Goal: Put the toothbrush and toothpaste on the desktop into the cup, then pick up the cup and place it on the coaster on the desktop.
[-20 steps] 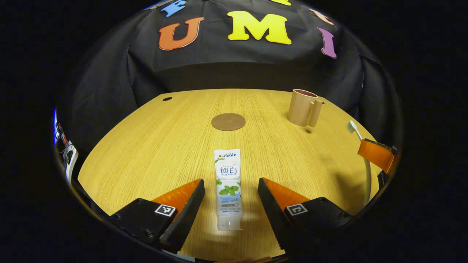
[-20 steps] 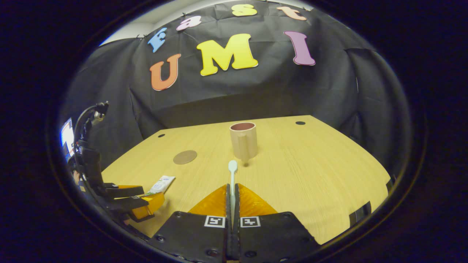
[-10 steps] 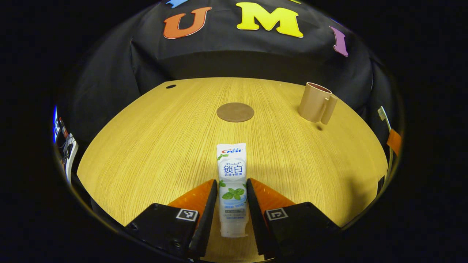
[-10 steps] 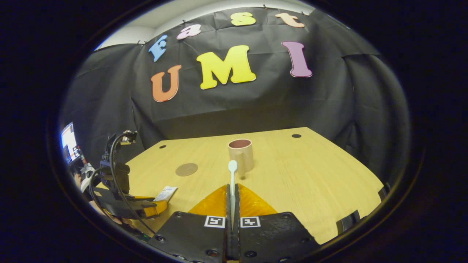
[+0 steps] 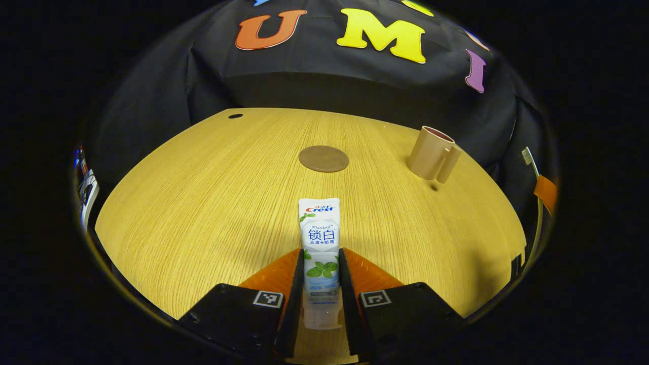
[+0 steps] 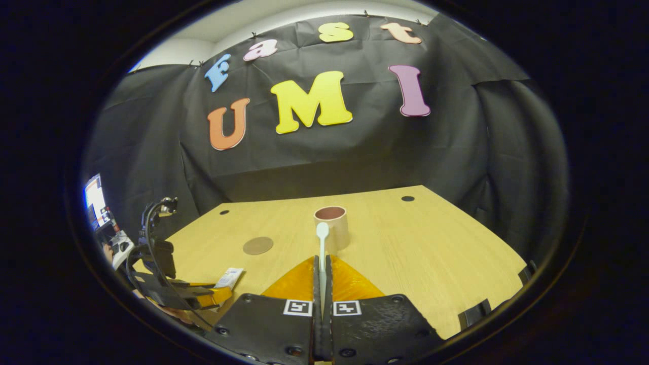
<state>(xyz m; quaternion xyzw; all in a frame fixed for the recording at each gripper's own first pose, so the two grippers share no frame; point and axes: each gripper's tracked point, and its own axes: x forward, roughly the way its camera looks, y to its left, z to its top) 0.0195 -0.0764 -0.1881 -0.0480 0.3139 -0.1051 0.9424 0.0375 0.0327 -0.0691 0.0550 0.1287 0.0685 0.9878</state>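
Observation:
A white toothpaste tube (image 5: pixel 320 243) lies on the wooden desktop (image 5: pixel 213 203), cap end toward me, and my left gripper (image 5: pixel 321 263) is shut on its lower half. My right gripper (image 6: pixel 322 263) is shut on the handle of a white toothbrush (image 6: pixel 322 238), held above the table with the head pointing at the beige cup (image 6: pixel 332 228). In the left gripper view the cup (image 5: pixel 431 152) stands upright at the right, its handle toward me, and the brown round coaster (image 5: pixel 323 158) lies in the middle. The toothbrush (image 5: pixel 532 167) and right gripper show at the far right edge.
The coaster (image 6: pixel 257 245) lies left of the cup in the right gripper view, with the left gripper (image 6: pixel 203 296) and toothpaste (image 6: pixel 229 278) near the table's left front edge. Small round holes (image 6: pixel 407 198) mark the desktop's far corners. Black cloth walls surround the table.
My left gripper closed from wide open onto the toothpaste tube. My right gripper rose with the toothbrush, so the cup now sits lower and farther in its view.

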